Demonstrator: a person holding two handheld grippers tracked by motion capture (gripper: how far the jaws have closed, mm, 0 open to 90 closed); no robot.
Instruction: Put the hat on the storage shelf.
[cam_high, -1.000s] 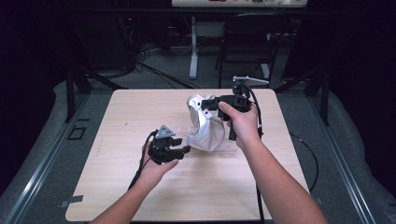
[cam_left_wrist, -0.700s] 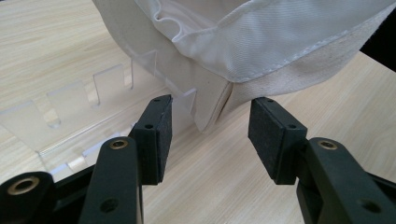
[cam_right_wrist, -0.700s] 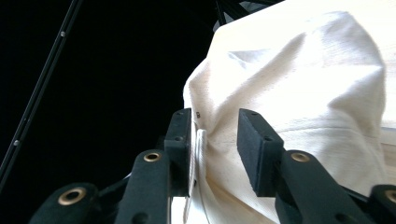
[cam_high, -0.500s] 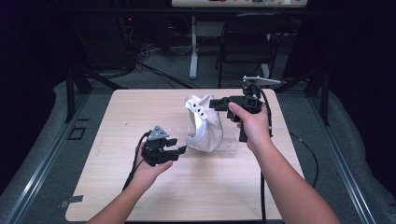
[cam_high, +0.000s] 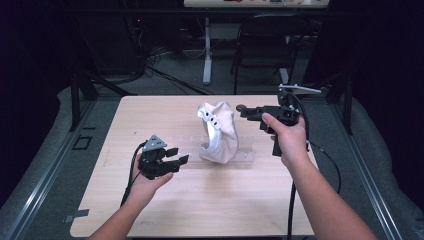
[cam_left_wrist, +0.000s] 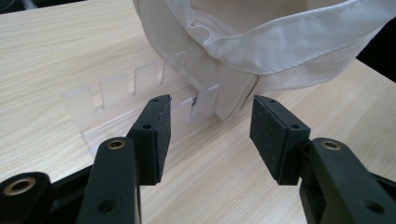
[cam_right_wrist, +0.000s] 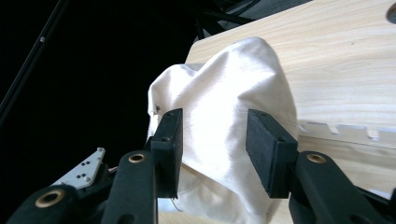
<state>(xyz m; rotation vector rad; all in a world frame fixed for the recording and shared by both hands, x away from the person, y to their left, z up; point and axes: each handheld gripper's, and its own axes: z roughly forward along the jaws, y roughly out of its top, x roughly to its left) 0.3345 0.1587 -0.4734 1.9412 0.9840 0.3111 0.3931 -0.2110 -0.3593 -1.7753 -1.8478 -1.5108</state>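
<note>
Wooden table (cam_high: 150, 120) bears a white cap (cam_high: 218, 131); left tongs (cam_high: 172, 161) gape, right tongs (cam_high: 241, 111) just opened, both empty.

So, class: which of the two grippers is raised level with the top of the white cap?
The right gripper, held up beside the white cap; the left gripper sits low near the table.

Cream-white cloth hat (cam_high: 218, 131) is showing off-white, brim stitched in matching thread, a few dark eyelets on one side. Slotted rack (cam_left_wrist: 140, 93) under it is reading clear, near colourless. Table (cam_high: 150, 115) is showing pale wood grain with light streaks. Both grippers, left (cam_high: 175, 161) and right (cam_high: 245, 112), are looking matte black, brass-coloured rivets, grey top plates.
</note>
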